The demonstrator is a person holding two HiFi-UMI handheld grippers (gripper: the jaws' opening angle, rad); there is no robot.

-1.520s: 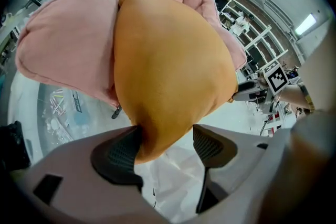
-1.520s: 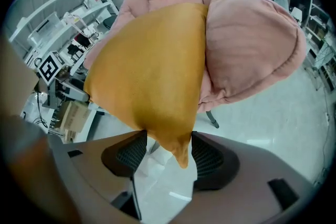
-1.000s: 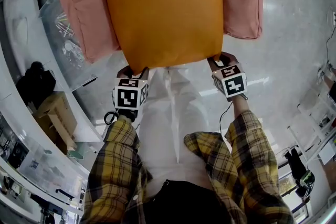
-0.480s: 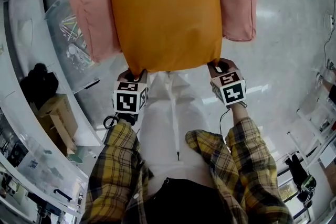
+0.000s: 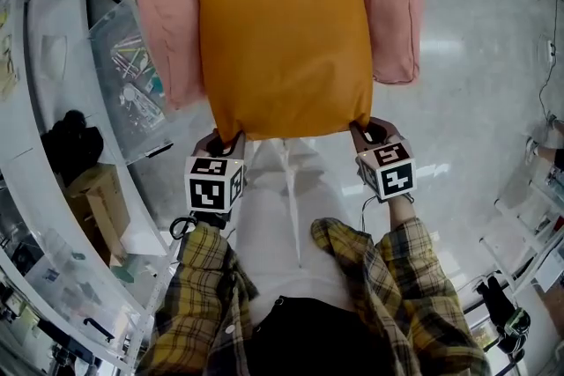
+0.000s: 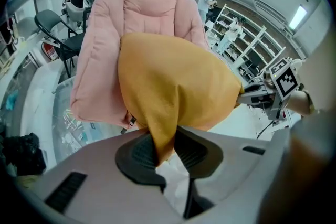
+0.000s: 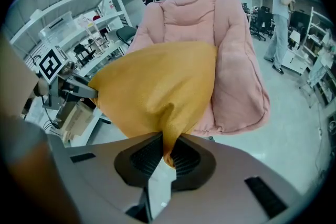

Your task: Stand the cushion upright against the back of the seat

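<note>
An orange cushion [image 5: 282,31] lies on the seat of a pink padded chair [image 5: 159,22], and its near edge is raised off the seat. My left gripper [image 5: 227,138] is shut on the near left corner, my right gripper [image 5: 363,129] on the near right corner. Both pairs of jaws have just been closing, with the cushion's fabric between them. In the left gripper view the pads pinch a fold of the cushion [image 6: 173,81] at the left gripper [image 6: 165,147]. In the right gripper view a corner of the cushion [image 7: 157,92] sits pinched in the right gripper [image 7: 167,152]. The chair's back [image 7: 194,13] rises behind.
White benches curve along the left with a clear plastic bin [image 5: 132,75], a cardboard box [image 5: 101,198] and a black bag [image 5: 66,141]. Wire shelving [image 5: 529,189] stands at the right. A black chair [image 6: 52,29] and people stand beyond the pink chair. The floor is glossy.
Both grippers have risen with the cushion's near corners in them, so its near edge has lifted. The cushion's far edge now shows in the head view.
</note>
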